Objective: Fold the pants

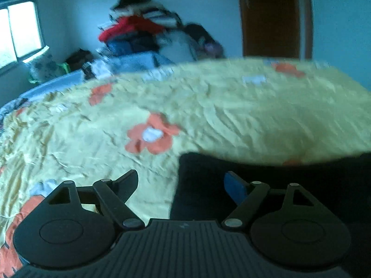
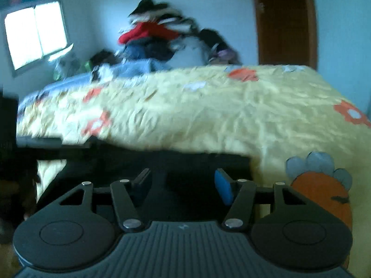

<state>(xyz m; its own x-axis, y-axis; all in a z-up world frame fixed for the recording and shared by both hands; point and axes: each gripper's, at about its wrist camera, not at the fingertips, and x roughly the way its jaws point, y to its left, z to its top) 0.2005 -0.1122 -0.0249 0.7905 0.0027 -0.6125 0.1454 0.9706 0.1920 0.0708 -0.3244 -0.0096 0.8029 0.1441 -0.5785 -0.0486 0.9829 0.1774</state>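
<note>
- Your left tool (image 1: 183, 185) hung low over the bed, its two fingers spread wide with nothing between them; one finger carried a blue pad (image 1: 234, 188).
- The dark, near-black pants (image 1: 266, 185) lay flat on the crumpled yellow bedspread with orange flowers (image 1: 208, 106), filling the lower right of the left wrist view. The padded finger stood over the cloth, while the other finger (image 1: 126, 185) stood over bare bedspread just beside the pants' edge.
- Your right tool (image 2: 183, 185) was likewise wide open and gripped nothing, both fingers poised above the pants (image 2: 190, 162); whether the tips touched the fabric could not be told through the blur.
- In the right wrist view the dark cloth ran as a broad band across the near part of the bed, reaching to the left edge of the frame, with the yellow bedspread (image 2: 231, 106) rising beyond it.
- A heaped pile of mixed clothing, a red garment (image 1: 129, 27) near its top, sat against the pale wall at the far side of the bed.
- A bright window (image 2: 34, 34) stood at the far left, and a brown wooden door (image 2: 283, 23) at the far right.
- Both views were smeared by motion blur.
</note>
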